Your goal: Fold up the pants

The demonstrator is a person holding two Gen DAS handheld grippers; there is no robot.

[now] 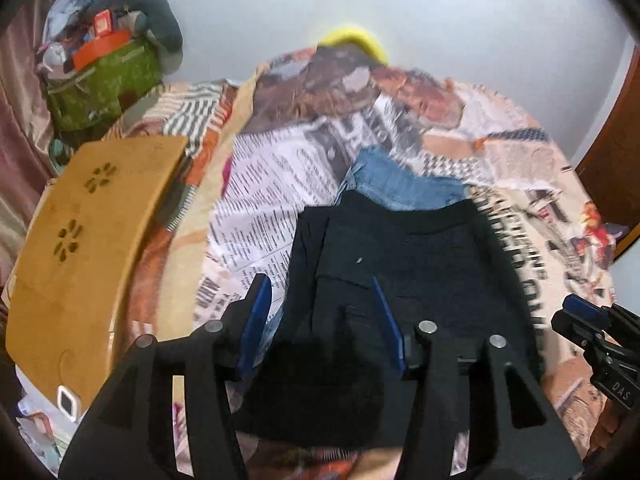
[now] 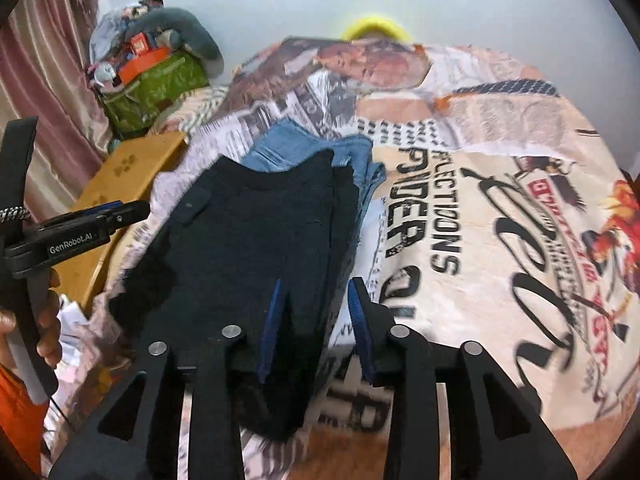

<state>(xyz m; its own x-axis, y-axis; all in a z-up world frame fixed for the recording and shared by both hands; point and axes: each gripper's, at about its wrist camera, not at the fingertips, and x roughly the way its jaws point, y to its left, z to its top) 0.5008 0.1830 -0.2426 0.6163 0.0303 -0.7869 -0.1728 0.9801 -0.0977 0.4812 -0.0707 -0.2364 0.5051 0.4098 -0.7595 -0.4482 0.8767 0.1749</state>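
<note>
- here, dark pants (image 1: 404, 264) lie folded flat on a printed bedspread (image 2: 480, 216), partly covering a folded blue denim garment (image 1: 400, 184) behind them.
- left gripper (image 1: 324, 300): released; blue pads (image 1: 258, 312) stand apart over the pants' near left edge, cloth lying between them without being pinched.
- right gripper (image 2: 316, 300): released too; pads straddle the pants' near right edge, one pad over the cloth, the other over the bedspread.
- a hand (image 2: 46, 320) holds the left gripper's handle, seen in the right wrist view.
- a wooden lap table (image 1: 84, 240) sits left of the pants at the bed's edge.
- a green bag (image 2: 156, 88) heaped with items stands far left by a curtain (image 2: 48, 80).
- a yellow object (image 1: 356, 42) shows behind the bed against the pale wall; what it is i cannot tell.
</note>
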